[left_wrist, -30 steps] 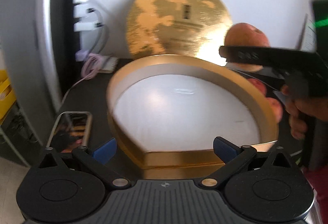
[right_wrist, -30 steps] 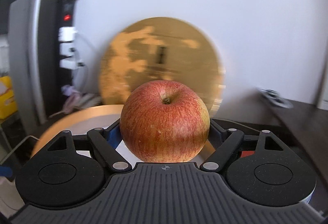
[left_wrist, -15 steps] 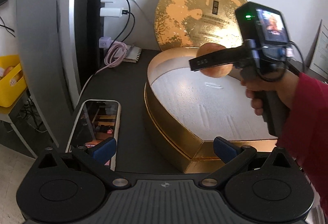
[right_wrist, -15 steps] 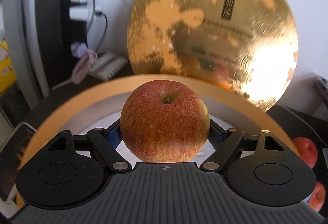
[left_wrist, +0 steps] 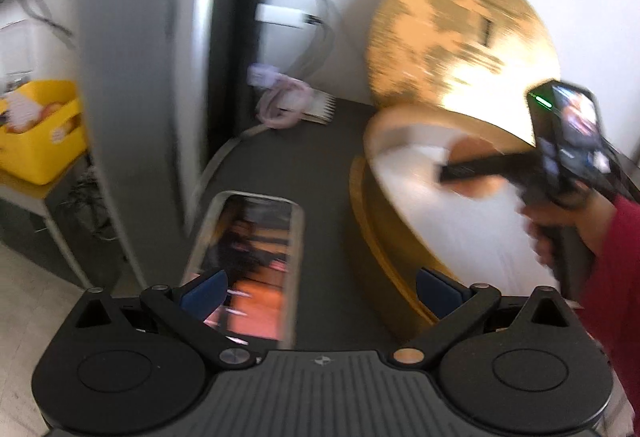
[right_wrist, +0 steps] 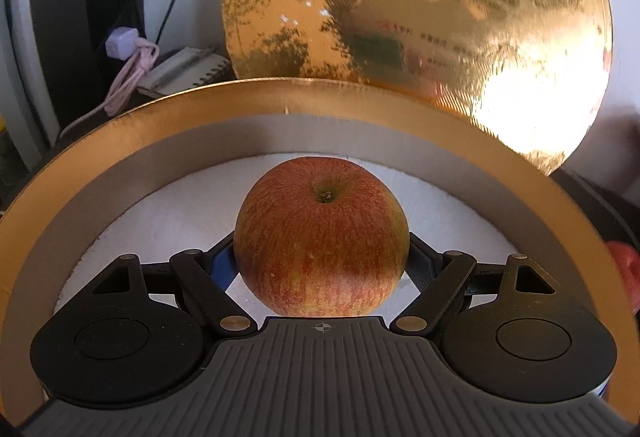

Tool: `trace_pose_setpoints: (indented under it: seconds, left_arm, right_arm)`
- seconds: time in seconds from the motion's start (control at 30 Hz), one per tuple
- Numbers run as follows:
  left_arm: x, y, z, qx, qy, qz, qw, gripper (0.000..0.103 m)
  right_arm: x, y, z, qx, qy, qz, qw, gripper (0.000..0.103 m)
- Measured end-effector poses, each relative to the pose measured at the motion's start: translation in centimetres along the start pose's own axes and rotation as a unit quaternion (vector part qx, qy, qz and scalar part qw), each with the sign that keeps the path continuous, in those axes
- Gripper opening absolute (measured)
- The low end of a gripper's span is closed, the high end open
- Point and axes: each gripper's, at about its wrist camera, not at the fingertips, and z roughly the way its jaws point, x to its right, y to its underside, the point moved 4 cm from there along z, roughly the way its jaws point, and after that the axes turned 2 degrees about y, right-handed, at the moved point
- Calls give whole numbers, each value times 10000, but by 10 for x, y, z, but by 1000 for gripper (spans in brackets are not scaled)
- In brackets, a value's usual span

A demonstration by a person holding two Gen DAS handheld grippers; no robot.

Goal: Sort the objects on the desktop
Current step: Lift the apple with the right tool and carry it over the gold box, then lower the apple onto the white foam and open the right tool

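Observation:
My right gripper (right_wrist: 320,269) is shut on a red-yellow apple (right_wrist: 320,237), stem up, held low inside the round gold box (right_wrist: 120,125) over its white foam floor (right_wrist: 152,213). In the blurred left wrist view the same apple (left_wrist: 472,153) and right gripper (left_wrist: 476,169) hang over the gold box (left_wrist: 384,221). My left gripper (left_wrist: 320,289) stands open and holds nothing; it is above a smartphone (left_wrist: 256,257) on the dark desk (left_wrist: 304,165), left of the box.
The box's gold lid (right_wrist: 420,9) leans on the wall behind it. Chargers and a pink cable (right_wrist: 132,65) lie at the back left beside a grey pillar (left_wrist: 136,77). More red apples (right_wrist: 624,269) sit right of the box. A yellow bin (left_wrist: 40,129) stands far left.
The right gripper has carried the apple forward and down into the gold box. The left gripper has swung left, from over the box's front rim to over the smartphone.

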Motion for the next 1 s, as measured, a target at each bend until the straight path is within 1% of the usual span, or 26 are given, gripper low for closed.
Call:
trace_pose_setpoints:
  seconds: [0.1,0.2,0.27,0.33,0.47,0.53,0.63,0.7,0.77,0.83,0.9,1.0]
  left_arm:
    - [-18,-11,3,146,-267,-102,9995,102]
    - [-28,-24,3,335,-383,-52,9987,102]
    - [-30,-31,4,479,-362,67,9982,102]
    - [-32,-39,6,592,-298,217,9976,102]
    - [-32,-51,25,636,7,432,9970,102]
    - [-34,-55,39,619,201,394,9971,102]
    - [-36,-57,61,504,556,299,9967,102]
    - [-37,-54,77,283,765,271,9963,102]
    - [-37,-50,92,41,916,237,9955,102]
    - [-38,-47,104,-131,972,209,9950,102]
    - [-38,-44,113,-248,1073,180,9938,102]
    - [-39,-42,126,-278,1122,202,9931,102]
  right_arm:
    - [3,2,3,-34,-44,75,10000,83]
    - [3,3,5,-55,-56,78,9999,84]
    - [2,3,7,-144,-72,51,9999,90]
    - [1,3,9,-320,-62,-2,9995,96]
    - [2,3,6,-619,16,34,9981,98]
    - [5,4,-1,-714,118,146,9973,99]
    - [12,7,-23,-489,220,376,9979,99]
    - [20,11,-42,-212,220,596,9978,100]
    - [33,14,-61,109,79,921,9957,100]
    - [49,16,-77,414,-63,1335,9902,101]
    - [65,17,-91,693,-173,1742,9821,101]
    - [87,17,-107,996,-148,2146,9715,102]
